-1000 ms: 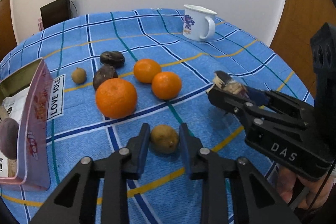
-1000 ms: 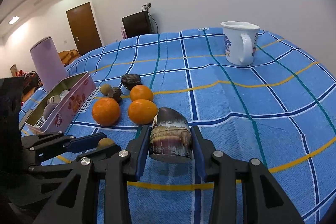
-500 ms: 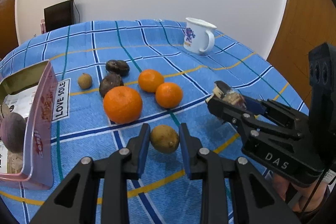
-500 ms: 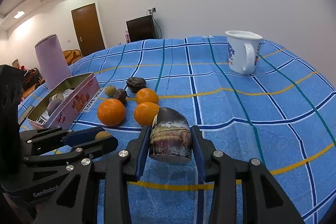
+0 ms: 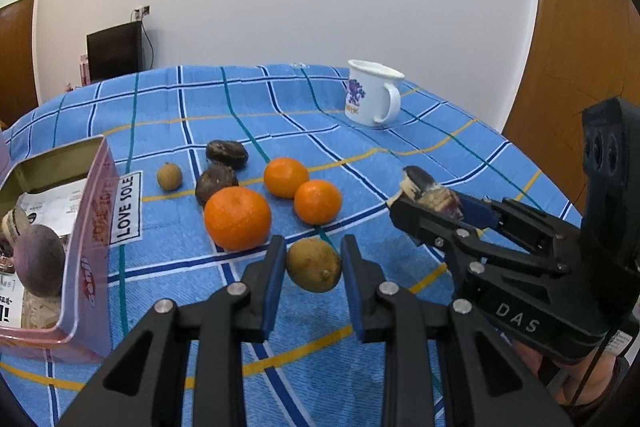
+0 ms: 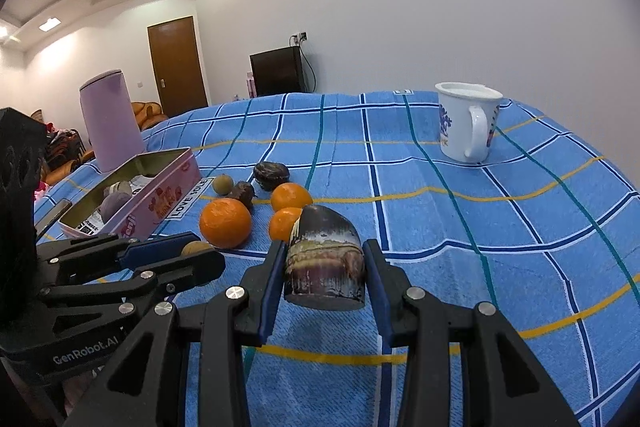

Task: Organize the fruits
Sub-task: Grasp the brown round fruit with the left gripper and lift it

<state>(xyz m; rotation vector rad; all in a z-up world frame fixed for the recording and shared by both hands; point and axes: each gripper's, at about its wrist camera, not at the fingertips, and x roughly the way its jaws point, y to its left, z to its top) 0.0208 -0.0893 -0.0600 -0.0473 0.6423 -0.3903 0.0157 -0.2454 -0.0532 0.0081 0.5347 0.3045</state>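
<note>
Progress – partway | left gripper [image 5: 313, 265] clamped on small brown fruit [image 5: 313, 270], 6 o'clock | right gripper [image 6: 324, 269] clamped on dark cut piece [image 6: 325, 261] | pink tin [image 5: 94, 227] at 9 o'clock holds some | oranges [image 5: 237, 218] and dark fruits remain on cloth

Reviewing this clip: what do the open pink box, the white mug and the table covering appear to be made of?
Pink box: probably thin metal tin; the inside walls show a dull gold sheen and the printed outside is glossy.
White mug: glazed ceramic or enamel, hard to tell which; smooth, shiny, with a printed blue motif.
Table covering: woven cloth, matte blue plaid, with visible ribbing and soft wrinkles.
</note>
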